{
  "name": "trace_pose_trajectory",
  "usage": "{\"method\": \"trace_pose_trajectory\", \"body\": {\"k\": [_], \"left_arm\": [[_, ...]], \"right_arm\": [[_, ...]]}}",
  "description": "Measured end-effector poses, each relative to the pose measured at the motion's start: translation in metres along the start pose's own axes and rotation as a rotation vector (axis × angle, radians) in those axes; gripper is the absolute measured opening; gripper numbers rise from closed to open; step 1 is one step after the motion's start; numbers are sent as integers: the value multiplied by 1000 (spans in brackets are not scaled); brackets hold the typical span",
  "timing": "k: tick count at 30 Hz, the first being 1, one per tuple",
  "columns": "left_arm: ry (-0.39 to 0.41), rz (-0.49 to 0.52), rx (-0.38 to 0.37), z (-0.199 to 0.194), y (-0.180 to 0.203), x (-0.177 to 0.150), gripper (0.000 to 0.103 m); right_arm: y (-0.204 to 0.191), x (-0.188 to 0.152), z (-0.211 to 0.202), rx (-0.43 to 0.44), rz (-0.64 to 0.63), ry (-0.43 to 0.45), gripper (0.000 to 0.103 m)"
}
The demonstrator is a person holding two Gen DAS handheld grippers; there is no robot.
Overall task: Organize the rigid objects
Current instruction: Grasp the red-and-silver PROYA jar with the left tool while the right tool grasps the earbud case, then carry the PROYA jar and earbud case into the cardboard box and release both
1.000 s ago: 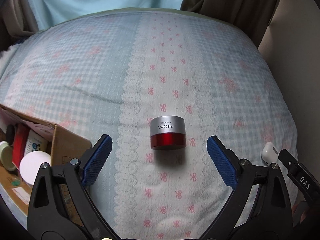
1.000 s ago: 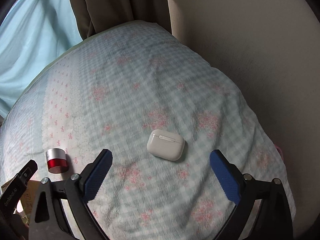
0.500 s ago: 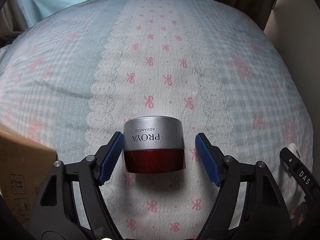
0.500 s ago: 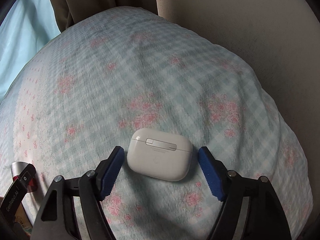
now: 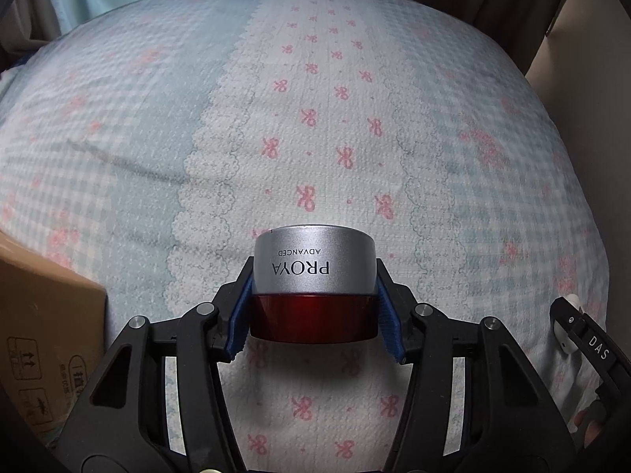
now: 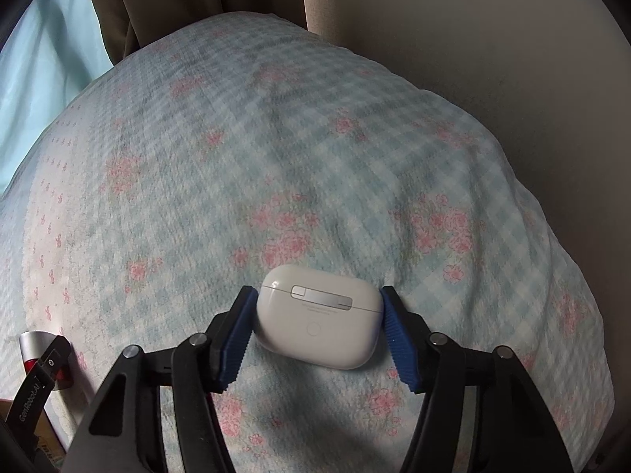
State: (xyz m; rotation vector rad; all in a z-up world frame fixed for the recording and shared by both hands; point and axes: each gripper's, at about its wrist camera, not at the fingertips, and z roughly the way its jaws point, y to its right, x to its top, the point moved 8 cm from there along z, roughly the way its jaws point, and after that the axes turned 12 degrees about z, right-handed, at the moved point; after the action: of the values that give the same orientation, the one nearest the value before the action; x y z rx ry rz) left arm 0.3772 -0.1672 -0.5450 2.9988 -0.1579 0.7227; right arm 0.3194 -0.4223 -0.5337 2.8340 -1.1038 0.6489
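Cream jar [image 5: 313,289]: clamped by left gripper [image 5: 314,307]. Earbud case [image 6: 320,315]: clamped by right gripper [image 6: 318,329]. Both on bedspread [image 5: 315,138] (mid-surface); lifting and boxing [image 5: 43,315] remain.

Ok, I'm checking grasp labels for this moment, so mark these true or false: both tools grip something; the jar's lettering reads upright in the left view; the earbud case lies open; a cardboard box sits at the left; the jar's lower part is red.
1. Both tools grip something. True: the left tool pinches the cream jar and the right tool pinches the earbud case.
2. The jar's lettering reads upright. False: it appears upside down.
3. The earbud case lies open. False: its lid is shut, hinge side facing the camera.
4. A cardboard box sits at the left of the left view. True.
5. The jar's lower part is red. True, under a silver upper part.
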Motion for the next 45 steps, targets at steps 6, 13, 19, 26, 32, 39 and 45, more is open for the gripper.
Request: {"method": "trace_pose_trajectory", "body": {"k": [6,13,19,26,32,39,45], "left_arm": [[36,9,-14,-21,1,5,50],[118,18,-30,-79,-1,18,50],[186,31,-49,-152,-12,28,50],[241,37,-60,-255,-58,34,50],[262,48,-55,-326,-123,31,50],[225,33,-84,-370,-213,14,50],[196,65,-95,-387,-281,-9,50]], "right_arm": [[3,1,-19,22,1,22,58],[-2,7,-68,65,12,60,58],[-13,19,-144,113,3,118,58],[-39,19,-251,160,-68,172,58],[-79,-12,-329,192,-157,178,58],[-140,-79,-390,255,-207,145,58],[-197,-144,-412,306,-246,92,58]]}}
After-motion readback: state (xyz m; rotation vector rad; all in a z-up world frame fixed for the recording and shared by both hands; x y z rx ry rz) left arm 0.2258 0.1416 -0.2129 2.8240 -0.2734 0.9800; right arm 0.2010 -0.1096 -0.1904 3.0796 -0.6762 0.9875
